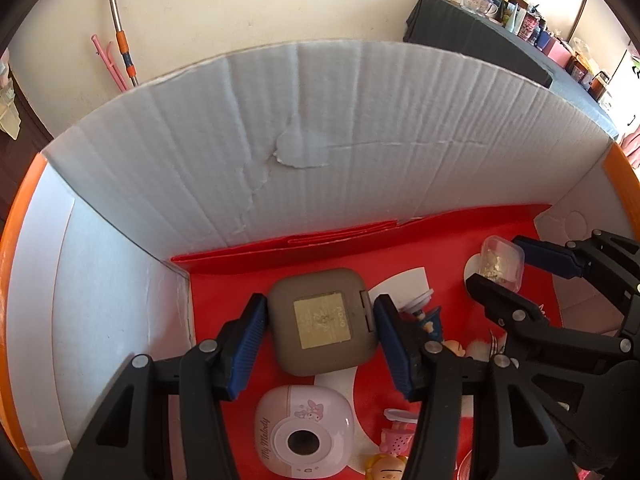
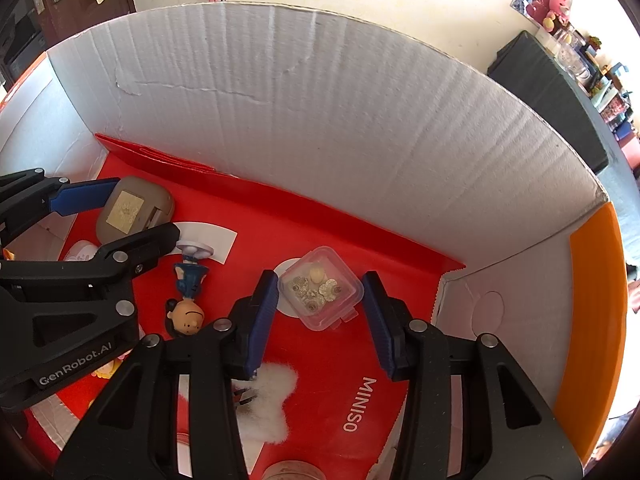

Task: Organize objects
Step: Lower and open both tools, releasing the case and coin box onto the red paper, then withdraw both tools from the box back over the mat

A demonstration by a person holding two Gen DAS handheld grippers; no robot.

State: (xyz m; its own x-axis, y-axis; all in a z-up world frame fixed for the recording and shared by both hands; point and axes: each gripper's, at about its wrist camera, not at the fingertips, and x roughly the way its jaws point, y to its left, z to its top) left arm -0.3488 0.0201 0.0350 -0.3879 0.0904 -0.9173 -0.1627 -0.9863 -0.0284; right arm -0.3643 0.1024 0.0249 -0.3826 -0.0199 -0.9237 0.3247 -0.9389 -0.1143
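Left gripper (image 1: 320, 340) jaws loosely straddle taupe case (image 1: 324, 320); right gripper (image 2: 320, 320) straddles clear box (image 2: 321, 288).

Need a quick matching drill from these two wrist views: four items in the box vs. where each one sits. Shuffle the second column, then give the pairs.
Items:
1. taupe square case
2. clear plastic box
3. pink My Melody camera
4. blue-suited figurine

Places:
A. lying on the red liner between the two tongs
B. between the right tongs' pads
C. between the left tongs' pads
D. below the taupe case in the left wrist view

Pairs: 1-C, 2-B, 3-D, 4-A
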